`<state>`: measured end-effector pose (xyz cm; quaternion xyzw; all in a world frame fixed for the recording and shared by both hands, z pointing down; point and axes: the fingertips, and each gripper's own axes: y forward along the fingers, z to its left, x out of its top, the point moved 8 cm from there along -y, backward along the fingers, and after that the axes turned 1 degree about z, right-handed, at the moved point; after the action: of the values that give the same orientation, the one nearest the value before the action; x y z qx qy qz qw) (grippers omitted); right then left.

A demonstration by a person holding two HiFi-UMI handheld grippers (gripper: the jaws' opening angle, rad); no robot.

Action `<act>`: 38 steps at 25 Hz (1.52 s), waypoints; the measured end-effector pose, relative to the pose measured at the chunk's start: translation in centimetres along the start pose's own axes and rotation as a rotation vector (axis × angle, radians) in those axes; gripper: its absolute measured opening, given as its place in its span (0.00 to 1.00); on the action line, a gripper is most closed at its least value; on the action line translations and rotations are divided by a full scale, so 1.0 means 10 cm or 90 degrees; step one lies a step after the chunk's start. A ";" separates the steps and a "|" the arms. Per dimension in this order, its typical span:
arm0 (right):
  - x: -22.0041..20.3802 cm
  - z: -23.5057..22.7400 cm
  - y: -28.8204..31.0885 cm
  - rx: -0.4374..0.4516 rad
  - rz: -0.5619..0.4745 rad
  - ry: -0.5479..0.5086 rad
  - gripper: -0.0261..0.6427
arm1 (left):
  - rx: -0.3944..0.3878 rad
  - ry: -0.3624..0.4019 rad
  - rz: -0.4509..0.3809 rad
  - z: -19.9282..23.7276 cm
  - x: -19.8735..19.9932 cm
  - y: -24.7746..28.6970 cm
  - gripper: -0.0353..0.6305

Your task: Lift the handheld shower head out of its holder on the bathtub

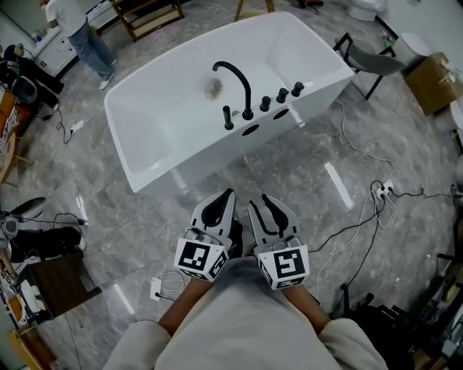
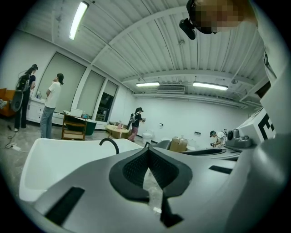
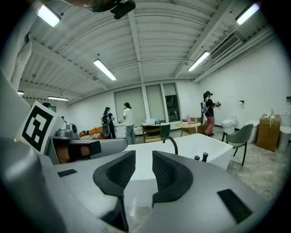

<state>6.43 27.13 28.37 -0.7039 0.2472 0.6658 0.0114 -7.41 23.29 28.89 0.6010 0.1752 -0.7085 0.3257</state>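
Observation:
The white bathtub (image 1: 166, 123) stands ahead of me on the grey floor. On its near rim are a black arched faucet (image 1: 237, 79), three black knobs (image 1: 281, 96) and, left of the faucet, the slim black handheld shower head (image 1: 228, 118) upright in its holder. Both grippers are held close to my body, well short of the tub. My left gripper (image 1: 230, 194) is shut with nothing in it; its view shows the jaws meeting (image 2: 148, 149). My right gripper (image 1: 262, 201) is open and empty, with a gap between its pads (image 3: 143, 158). The faucet (image 3: 172, 143) shows beyond them.
Cables (image 1: 362, 217) and a power strip (image 1: 381, 191) lie on the floor at right. A grey chair (image 1: 369, 61) and a cardboard box (image 1: 430, 83) stand right of the tub. A person (image 1: 83, 36) stands far left, and a wooden frame (image 1: 148, 14) is behind the tub.

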 end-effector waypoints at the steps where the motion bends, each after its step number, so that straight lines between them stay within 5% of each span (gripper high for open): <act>1: 0.02 0.00 0.08 0.000 0.003 -0.002 0.21 | -0.003 -0.003 0.002 0.07 0.02 0.04 0.06; 11: 0.28 0.10 0.84 -0.001 0.000 -0.022 0.20 | -0.031 -0.005 -0.003 0.71 0.20 0.36 0.06; 16: 0.35 0.16 1.06 -0.012 -0.003 -0.031 0.12 | -0.041 -0.012 -0.010 0.95 0.24 0.42 0.06; 38: 0.49 -0.20 1.69 0.005 0.008 -0.015 0.08 | -0.036 -0.012 0.009 1.33 0.30 0.90 0.06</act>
<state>2.14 10.02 29.27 -0.6942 0.2541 0.6733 0.0127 -11.38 7.53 30.13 0.5859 0.1876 -0.7070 0.3488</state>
